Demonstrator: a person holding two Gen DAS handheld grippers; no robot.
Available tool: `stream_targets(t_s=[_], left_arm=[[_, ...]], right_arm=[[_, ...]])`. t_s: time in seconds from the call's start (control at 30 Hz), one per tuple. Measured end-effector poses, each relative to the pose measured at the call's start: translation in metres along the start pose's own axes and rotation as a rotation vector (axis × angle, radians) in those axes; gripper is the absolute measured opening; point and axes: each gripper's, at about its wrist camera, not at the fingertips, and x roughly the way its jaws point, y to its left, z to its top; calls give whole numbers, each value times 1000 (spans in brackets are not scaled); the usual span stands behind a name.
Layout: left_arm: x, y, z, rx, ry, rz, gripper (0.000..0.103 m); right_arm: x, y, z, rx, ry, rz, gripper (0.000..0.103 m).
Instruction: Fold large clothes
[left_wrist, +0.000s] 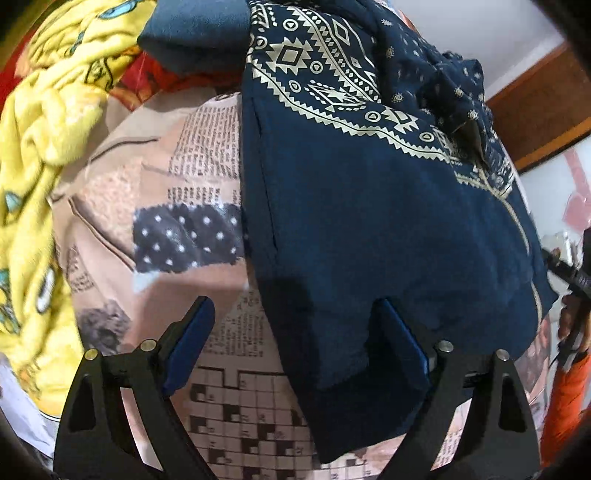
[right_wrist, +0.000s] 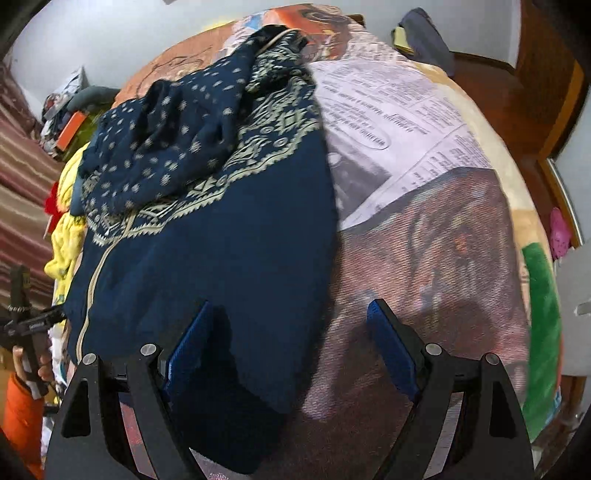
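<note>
One navy garment (left_wrist: 369, 206) with a cream geometric print lies spread on a bedcover printed like newspaper (left_wrist: 207, 177); it is the landmark here. Its long axis runs away from both grippers, from the plain hem nearest them up to the bunched, dotted upper part at the far end.

The left gripper (left_wrist: 295, 347) hangs over the hem's left corner: its right finger is above navy cloth, its left finger above the crossword print beside the garment. The jaws stand wide apart and grip nothing.

The right gripper (right_wrist: 288, 343) mirrors this at the hem's right corner, its left finger over the navy cloth and its right finger over the brown part of the bedcover. These jaws also gape wide and empty.

Each gripper thus straddles one side edge of the garment, and each looks about equally near its own corner, so the coming pinch probably needs both to drop onto the hem.

Counted: one navy garment, two grippers, one crumpled yellow blanket (left_wrist: 40, 155) left of the garment.
</note>
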Motion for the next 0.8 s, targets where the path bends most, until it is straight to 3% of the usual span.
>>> stream_targets(t_s=[0.07,0.17,0.23,0.3,0.37,0.43,0.6,0.8], left_arm=[[4,0,-3,-24,8,-41,83],[6,4,-5,-67,10,-120,75],[7,0,-6,-50,1,-124,69],[3,-7,-8,-19,-10,-146,53],[0,-17,-8,13,-21,-147,21],[-4,-27,-5,42,-30,-119,10],[-23,-45,4,75,-92,-74,6],[-70,-43,33,59,-230,-114,6]], right_arm=[[1,6,-2,-28,-4,7,79],[5,15,-2,-57,-13,25,59],[9,19,-2,-65,-15,25,50],[9,19,0,-56,-20,43,25],[8,17,3,-28,-14,78,13],[9,17,6,-18,-8,97,11],[-7,29,13,-74,-73,79,9],[-30,36,34,-84,-140,105,8]])
